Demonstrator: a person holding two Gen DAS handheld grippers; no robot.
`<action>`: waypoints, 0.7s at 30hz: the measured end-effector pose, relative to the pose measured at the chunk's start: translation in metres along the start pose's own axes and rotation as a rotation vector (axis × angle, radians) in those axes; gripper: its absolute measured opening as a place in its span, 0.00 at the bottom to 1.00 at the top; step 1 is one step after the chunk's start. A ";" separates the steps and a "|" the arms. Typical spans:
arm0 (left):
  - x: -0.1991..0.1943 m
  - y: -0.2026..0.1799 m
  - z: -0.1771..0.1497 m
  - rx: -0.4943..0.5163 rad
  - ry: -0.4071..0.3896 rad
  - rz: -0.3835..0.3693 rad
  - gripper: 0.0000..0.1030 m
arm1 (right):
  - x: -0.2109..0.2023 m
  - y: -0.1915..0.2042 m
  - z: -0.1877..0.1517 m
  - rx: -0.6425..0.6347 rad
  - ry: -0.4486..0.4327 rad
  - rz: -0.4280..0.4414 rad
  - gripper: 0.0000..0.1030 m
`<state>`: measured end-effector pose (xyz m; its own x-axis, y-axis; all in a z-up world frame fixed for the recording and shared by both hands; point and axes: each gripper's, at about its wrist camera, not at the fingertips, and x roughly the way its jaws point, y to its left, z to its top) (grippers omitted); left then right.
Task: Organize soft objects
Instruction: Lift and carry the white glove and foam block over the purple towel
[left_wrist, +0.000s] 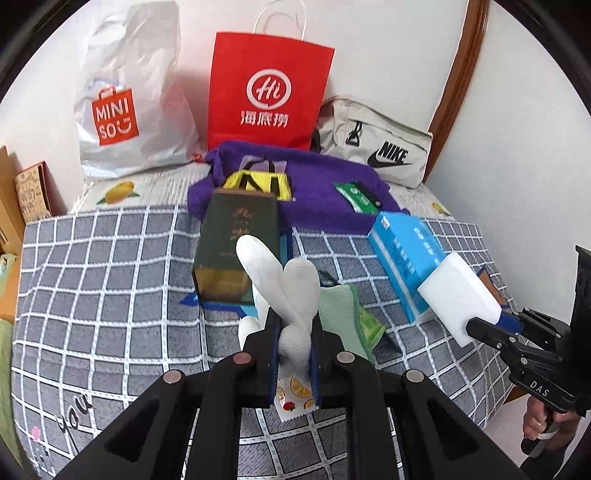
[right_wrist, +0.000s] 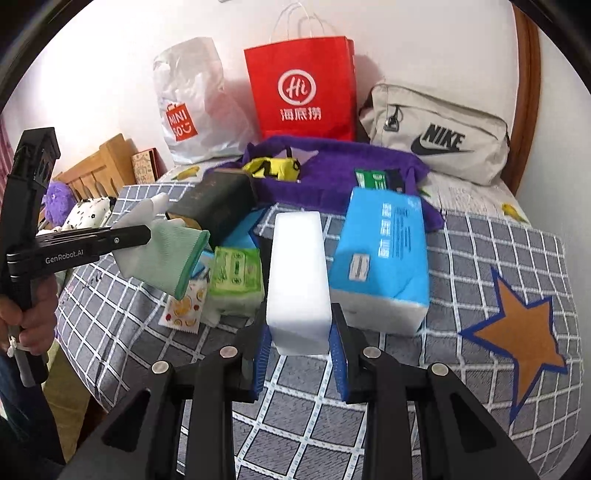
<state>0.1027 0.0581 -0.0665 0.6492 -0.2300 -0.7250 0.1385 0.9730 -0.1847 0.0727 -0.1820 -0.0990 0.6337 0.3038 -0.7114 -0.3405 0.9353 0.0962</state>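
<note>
My left gripper (left_wrist: 293, 332) is shut on a white knit glove (left_wrist: 291, 280) with a pale green cuff, held clear above the checked bed cover (left_wrist: 110, 280). The right wrist view shows that glove (right_wrist: 166, 247) hanging from the left gripper (right_wrist: 146, 234) at the left. My right gripper (right_wrist: 301, 332) is shut on a white foam block (right_wrist: 299, 266), its blue pads pressing on both sides. In the left wrist view the block (left_wrist: 458, 295) sticks out of the right gripper (left_wrist: 480, 325) at the right edge.
On the bed lie a blue tissue pack (right_wrist: 380, 258), a green tissue packet (right_wrist: 236, 277), a fruit-print sachet (right_wrist: 184, 306), a dark box (right_wrist: 218, 206) and a purple towel (right_wrist: 332, 173). A red paper bag (right_wrist: 299, 92), a white plastic bag (right_wrist: 188, 107) and a beige bag (right_wrist: 436, 136) stand at the wall.
</note>
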 end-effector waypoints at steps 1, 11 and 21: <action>-0.002 0.000 0.002 0.001 -0.004 0.001 0.13 | -0.002 -0.001 0.004 -0.003 -0.007 -0.006 0.28; 0.002 0.011 0.025 -0.029 -0.018 0.059 0.13 | -0.001 -0.024 0.040 0.013 -0.042 -0.042 0.29; 0.014 0.020 0.053 -0.037 -0.026 0.088 0.13 | 0.012 -0.048 0.079 0.022 -0.067 -0.069 0.29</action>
<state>0.1544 0.0752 -0.0451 0.6771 -0.1431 -0.7219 0.0529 0.9878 -0.1462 0.1515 -0.2091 -0.0572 0.7004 0.2497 -0.6687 -0.2796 0.9579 0.0649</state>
